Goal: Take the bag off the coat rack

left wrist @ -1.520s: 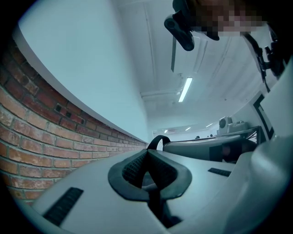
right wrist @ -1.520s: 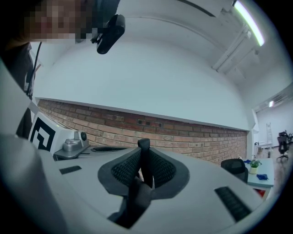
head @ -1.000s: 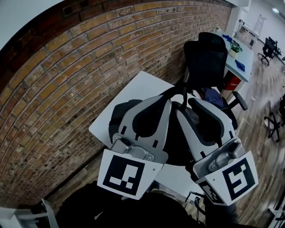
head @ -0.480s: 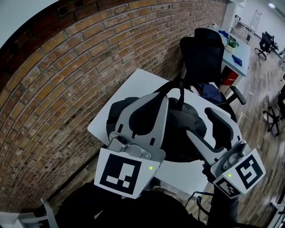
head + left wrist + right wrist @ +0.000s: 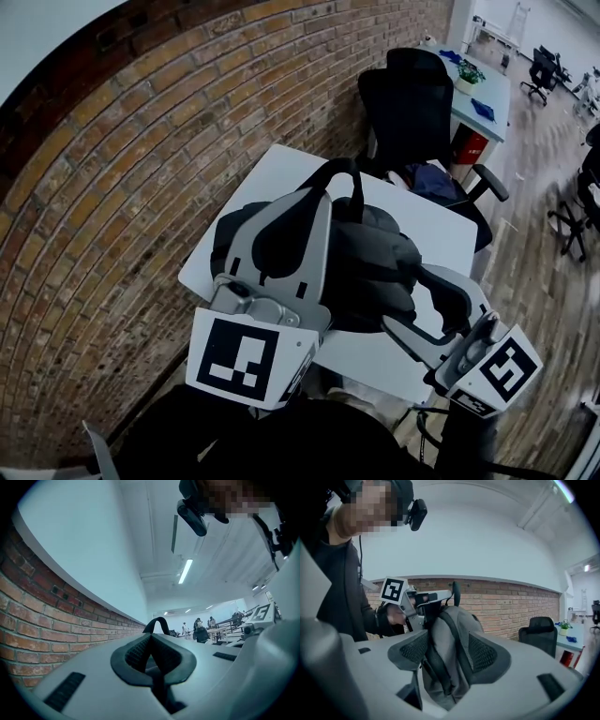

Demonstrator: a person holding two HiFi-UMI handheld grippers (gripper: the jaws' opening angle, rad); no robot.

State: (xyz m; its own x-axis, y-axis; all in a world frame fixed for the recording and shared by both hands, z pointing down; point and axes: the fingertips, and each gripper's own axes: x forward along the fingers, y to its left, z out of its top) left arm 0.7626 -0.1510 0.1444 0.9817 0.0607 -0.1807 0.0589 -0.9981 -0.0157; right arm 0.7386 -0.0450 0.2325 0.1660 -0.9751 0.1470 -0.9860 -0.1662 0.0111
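At mid-frame, the bag [image 5: 375, 262] sits on the white tabletop [image 5: 272, 183], its top handle [image 5: 345, 172] pinched by the left hand-held gripper [image 5: 317, 199]. The right hand-held gripper [image 5: 411, 298] has just spread its jaws wide, the bag between them.

We're in an office, open-plan by the look of it. An exposed brick wall [image 5: 122, 169] runs along a white table [image 5: 267, 178], with a black swivel chair [image 5: 412, 103] parked at the table's far corner. Beyond that, a pale table [image 5: 497, 94] carries a potted plant [image 5: 469, 73], and there are more rolling chairs [image 5: 542, 67], a wood-look floor [image 5: 534, 159] and ceiling strip lights [image 5: 185, 571].
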